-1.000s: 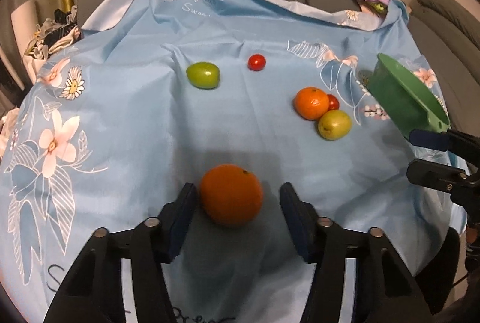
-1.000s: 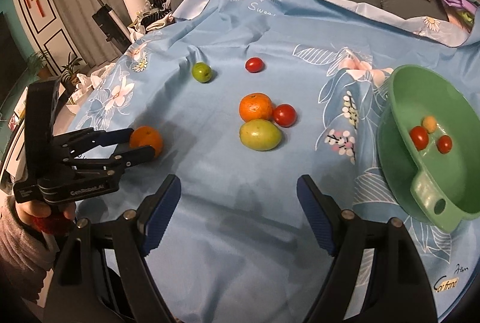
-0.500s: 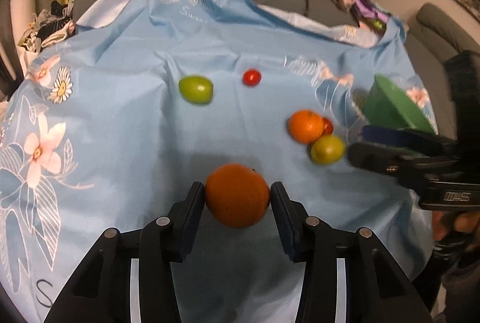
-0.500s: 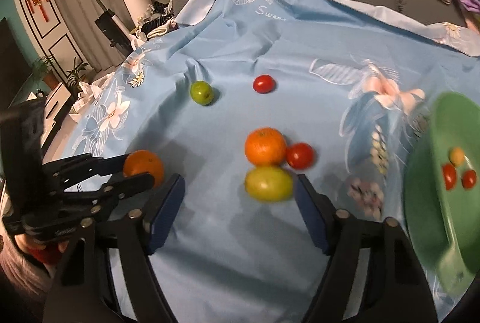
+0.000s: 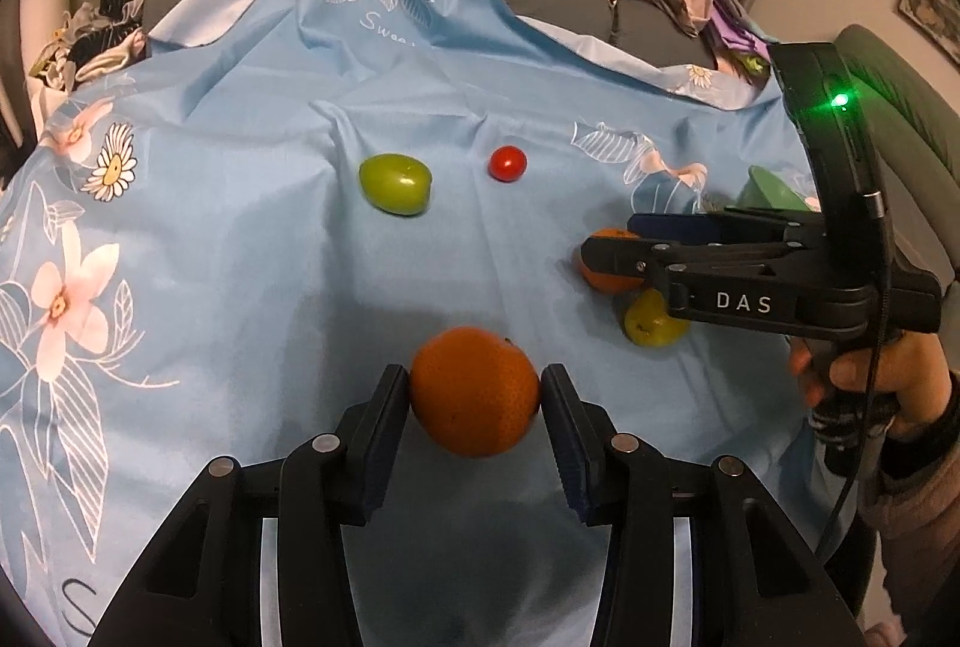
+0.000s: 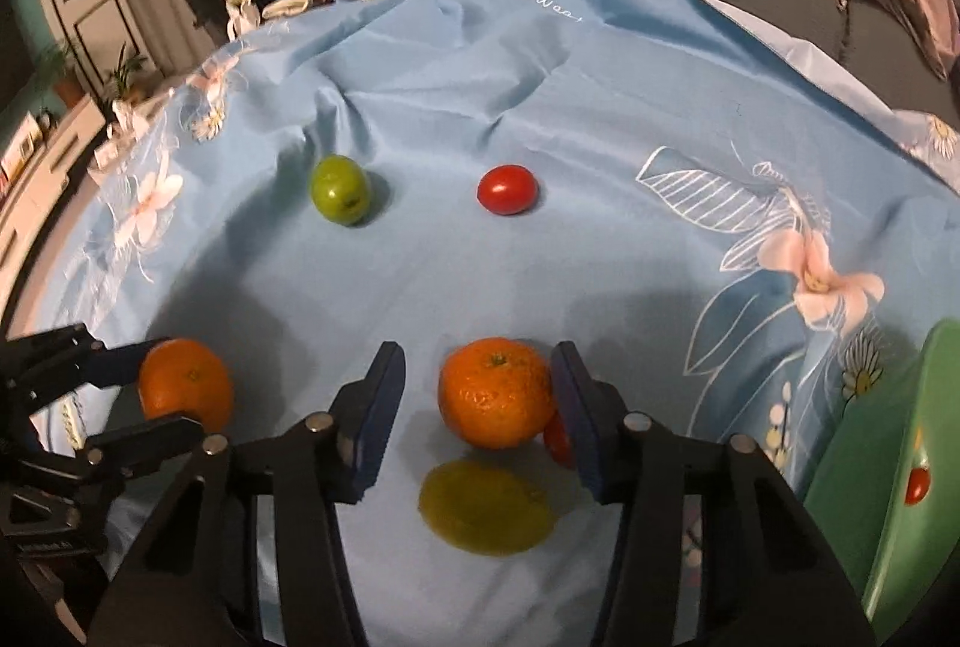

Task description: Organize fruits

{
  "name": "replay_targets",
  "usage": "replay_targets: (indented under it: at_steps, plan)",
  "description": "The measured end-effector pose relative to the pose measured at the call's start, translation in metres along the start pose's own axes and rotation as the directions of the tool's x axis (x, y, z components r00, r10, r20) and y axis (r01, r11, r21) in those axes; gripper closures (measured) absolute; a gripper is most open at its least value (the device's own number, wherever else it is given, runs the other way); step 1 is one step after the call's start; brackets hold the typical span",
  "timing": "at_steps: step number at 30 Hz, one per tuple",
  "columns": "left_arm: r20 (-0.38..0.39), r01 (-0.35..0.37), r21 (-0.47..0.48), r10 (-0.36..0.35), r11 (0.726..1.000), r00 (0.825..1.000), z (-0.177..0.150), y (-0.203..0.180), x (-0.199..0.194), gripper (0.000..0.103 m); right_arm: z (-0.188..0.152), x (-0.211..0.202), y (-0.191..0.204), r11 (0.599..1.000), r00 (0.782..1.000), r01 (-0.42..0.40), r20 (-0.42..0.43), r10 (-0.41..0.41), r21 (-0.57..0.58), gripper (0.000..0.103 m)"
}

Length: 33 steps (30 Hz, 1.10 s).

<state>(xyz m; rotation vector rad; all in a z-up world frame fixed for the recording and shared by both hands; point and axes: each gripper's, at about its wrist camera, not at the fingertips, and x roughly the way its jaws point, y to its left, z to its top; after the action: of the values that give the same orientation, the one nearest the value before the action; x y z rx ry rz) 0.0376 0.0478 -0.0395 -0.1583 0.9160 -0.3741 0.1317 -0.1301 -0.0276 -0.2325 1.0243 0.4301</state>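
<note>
An orange (image 5: 474,390) is clamped between the jaws of the left gripper (image 5: 475,395), both pads pressed against its sides; in the right wrist view the same orange (image 6: 187,384) is seen at far left, held between those black fingers.

The jaws of the right gripper (image 6: 477,401) are spread wide around a second orange (image 6: 495,392), which rests on the blue cloth (image 6: 600,107). The right pad is close against its side, while a clear gap is left at the left pad; nothing is gripped. A red tomato (image 6: 557,438) is partly hidden behind the right pad, and a yellow-green fruit (image 6: 485,508) lies just below the jaws.

Beyond the jaws, a green fruit (image 6: 339,189) and another tomato (image 6: 507,189) lie well apart on the cloth. A green bowl (image 6: 888,467) with a small red fruit inside is seen at the right edge.
</note>
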Motion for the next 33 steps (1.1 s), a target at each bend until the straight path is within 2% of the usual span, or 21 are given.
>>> replay_targets:
  at_steps: [4,7,18,26,33]
  plan:
    - [-0.004,0.007,-0.01,-0.007,1.0,1.0,-0.002,0.001,0.001,0.057,-0.002,0.012,-0.003,1.0,0.999,0.01,-0.054,-0.011,-0.026,0.061]
    - [-0.005,0.008,-0.012,-0.009,1.0,1.0,-0.002,0.002,0.001,0.057,-0.003,0.012,-0.004,1.0,0.999,0.006,-0.046,-0.007,-0.016,0.061]
    - [0.013,0.016,0.003,-0.016,1.0,1.0,-0.006,-0.01,-0.013,0.057,-0.034,-0.041,0.014,0.999,0.997,-0.035,0.063,0.032,0.035,0.061]
    - [0.02,0.008,0.021,-0.009,1.0,1.0,-0.014,-0.026,-0.032,0.057,-0.067,-0.084,0.024,0.998,0.991,-0.029,0.129,0.021,0.059,0.061]
    - [0.02,-0.005,0.048,0.004,0.999,1.0,-0.019,-0.041,-0.044,0.057,-0.081,-0.109,0.024,0.997,0.986,-0.033,0.166,0.022,0.068,0.061]
